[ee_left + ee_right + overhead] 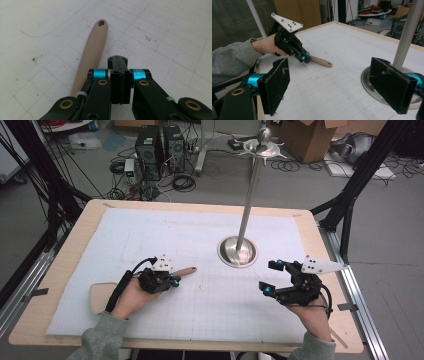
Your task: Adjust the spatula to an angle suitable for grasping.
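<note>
A beige spatula is laid flat on the white gridded mat, its handle passing under the left gripper, whose jaws are pressed together above the handle. The right gripper, jaws spread wide, is held near a steel stand. Beyond the wooden table, computers, cables and cardboard boxes are seen on the floor.

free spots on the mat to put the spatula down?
Bare mat between the left gripper and right gripper, and the far-left stretch behind the spatula. Tighter around the stand base, near the right gripper.
</note>
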Tool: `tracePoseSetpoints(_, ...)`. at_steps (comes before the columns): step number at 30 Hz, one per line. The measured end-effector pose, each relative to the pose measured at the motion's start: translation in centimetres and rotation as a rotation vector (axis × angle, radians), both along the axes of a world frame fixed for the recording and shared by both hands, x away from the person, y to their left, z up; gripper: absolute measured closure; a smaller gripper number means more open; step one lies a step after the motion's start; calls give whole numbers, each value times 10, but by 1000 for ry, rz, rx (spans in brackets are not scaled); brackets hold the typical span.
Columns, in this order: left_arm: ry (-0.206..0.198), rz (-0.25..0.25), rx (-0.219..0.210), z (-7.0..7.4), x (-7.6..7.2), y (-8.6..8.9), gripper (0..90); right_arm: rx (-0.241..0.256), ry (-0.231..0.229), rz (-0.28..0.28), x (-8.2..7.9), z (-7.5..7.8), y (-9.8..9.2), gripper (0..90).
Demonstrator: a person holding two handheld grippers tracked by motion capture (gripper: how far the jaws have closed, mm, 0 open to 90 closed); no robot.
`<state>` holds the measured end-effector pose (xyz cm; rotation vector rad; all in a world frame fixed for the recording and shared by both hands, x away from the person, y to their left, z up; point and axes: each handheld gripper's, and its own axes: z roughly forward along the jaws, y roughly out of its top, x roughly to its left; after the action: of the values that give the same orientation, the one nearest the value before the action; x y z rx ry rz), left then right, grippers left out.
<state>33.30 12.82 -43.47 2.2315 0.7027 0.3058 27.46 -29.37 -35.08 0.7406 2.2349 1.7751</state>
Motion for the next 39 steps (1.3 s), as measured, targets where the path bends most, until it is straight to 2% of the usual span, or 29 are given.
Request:
tracePoseSetpoints(4,5,10,21,-3,2,-1,897,10,3,-9,-1,1,-2,166)
tracePoseSetpoints(13,-35,31,29,-6,5,-4,897,3,4,-1,0,0,0,166)
tracePoseSetpoints(16,-51,58,40,-5,7,-4,897,-5,4,1,1,0,2,166)
tracePoseSetpoints(19,-49,73,38,-5,8,-5,897,-8,5,2,1,0,2,166)
tracePoseSetpoints(22,-63,79,45,-6,8,-6,897,-7,1,1,1,-1,2,166)
tracePoseSetpoints(30,-115,161,42,-10,15,-6,897,-8,5,4,1,-1,2,166)
tracePoseSetpoints(32,-146,205,55,-13,18,-5,897,-7,5,3,1,-1,3,166)
tracePoseSetpoints(34,-146,231,43,-13,21,-4,897,-10,7,9,1,-1,3,166)
tracePoseSetpoints(35,-160,241,46,-14,22,-4,897,-10,8,8,1,-1,3,166)
tracePoseSetpoints(37,-160,254,39,-15,24,-3,897,-11,9,8,1,-1,3,166)
tracePoseSetpoints(39,-168,247,47,-15,25,-2,897,-9,13,8,1,-1,2,166)
